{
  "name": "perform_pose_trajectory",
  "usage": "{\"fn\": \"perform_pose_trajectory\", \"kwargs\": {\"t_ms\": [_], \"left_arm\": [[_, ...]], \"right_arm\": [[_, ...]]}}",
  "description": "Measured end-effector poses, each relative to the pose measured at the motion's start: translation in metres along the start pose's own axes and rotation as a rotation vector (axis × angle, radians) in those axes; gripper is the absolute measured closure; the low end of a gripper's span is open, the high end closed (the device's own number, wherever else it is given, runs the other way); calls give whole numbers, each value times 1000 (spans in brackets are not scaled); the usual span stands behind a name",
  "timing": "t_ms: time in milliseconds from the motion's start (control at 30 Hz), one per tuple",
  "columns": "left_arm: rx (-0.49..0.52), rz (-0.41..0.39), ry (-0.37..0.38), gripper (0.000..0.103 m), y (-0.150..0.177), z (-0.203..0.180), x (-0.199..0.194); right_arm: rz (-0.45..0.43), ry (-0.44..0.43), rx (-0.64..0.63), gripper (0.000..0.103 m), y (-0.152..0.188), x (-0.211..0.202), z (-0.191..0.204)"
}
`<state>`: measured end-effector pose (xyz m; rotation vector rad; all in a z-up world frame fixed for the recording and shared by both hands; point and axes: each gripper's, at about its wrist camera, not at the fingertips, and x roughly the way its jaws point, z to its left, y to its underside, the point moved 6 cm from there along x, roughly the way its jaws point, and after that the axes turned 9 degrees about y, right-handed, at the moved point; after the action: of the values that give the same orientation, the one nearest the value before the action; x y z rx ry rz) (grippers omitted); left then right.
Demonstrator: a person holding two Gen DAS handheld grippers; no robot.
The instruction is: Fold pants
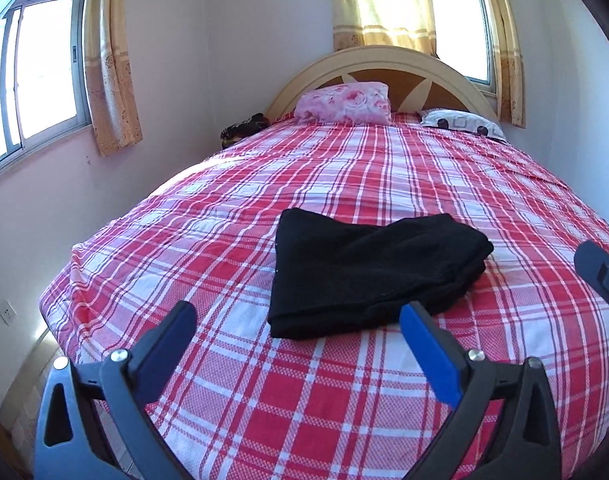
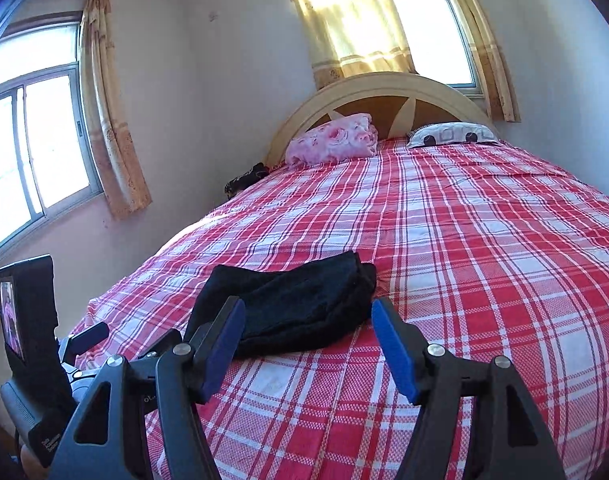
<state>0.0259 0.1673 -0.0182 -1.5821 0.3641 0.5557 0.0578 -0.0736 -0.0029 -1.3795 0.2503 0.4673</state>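
Just beyond each spread, empty hand-held gripper [image 1: 298, 316] [image 2: 308, 310], folded black pants [image 1: 368, 272] lie on the plaid bed [image 1: 384, 168].

Pants [image 1: 368, 268] on bed [image 1: 224, 248], before pillows [image 1: 344, 102].

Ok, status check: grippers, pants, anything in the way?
Left gripper open, empty. Right gripper open, empty. Black pants folded on bed. Nothing blocking.
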Motion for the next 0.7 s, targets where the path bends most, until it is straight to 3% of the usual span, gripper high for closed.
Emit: {"fn": "perform_pose_trajectory", "kwargs": {"t_ms": [433,700], "left_arm": [[7,-31,-3,0,-2,-8,-16],[13,-36,-58,0,-5,-6,-14]], "right_arm": [[-44,8,20,34,-6,-19,2],[-58,16,11,33,-9,-22,2]]}}
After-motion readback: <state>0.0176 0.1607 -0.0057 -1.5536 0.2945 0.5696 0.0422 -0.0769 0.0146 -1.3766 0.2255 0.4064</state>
